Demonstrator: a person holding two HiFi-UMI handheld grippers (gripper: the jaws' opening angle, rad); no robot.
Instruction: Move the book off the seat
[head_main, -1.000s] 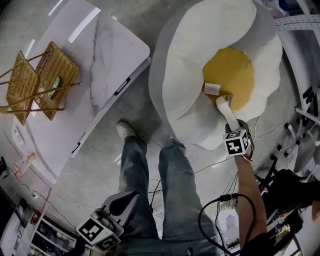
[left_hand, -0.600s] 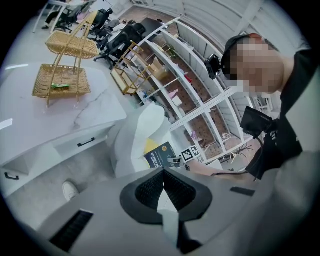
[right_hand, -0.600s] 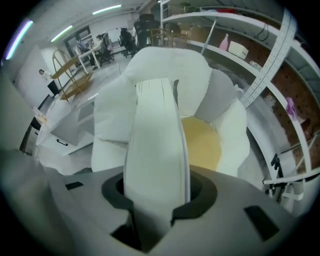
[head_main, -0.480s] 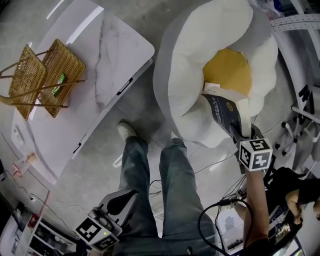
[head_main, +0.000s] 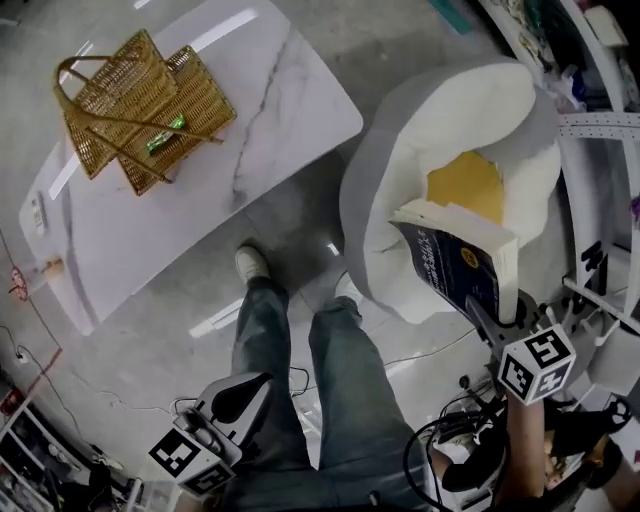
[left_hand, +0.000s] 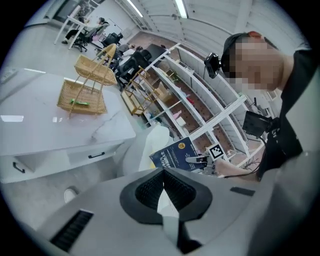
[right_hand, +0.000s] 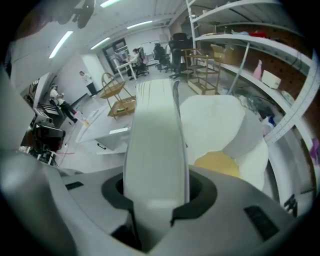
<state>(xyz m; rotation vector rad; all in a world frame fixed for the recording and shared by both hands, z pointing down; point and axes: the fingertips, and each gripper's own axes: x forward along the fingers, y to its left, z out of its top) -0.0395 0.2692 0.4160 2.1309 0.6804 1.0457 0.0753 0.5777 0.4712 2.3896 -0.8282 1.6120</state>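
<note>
Grey floor; marble surface (head_main: 250, 110) recorded at 10 o'clock, with a wicker basket (head_main: 140, 105) carried on it. Flower-shaped seat (head_main: 470, 120) noted at 2 o'clock. The book (head_main: 450, 265) is gripped in the right gripper's (head_main: 493, 322) jaws, above the seat's near rim at 4 o'clock. Left gripper (head_main: 238, 398) at 7 o'clock: jaws closed, nothing between.

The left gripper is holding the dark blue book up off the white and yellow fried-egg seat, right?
No, it is the right gripper that holds the dark blue book up off the white and yellow fried-egg seat; the head view shows it.
</note>
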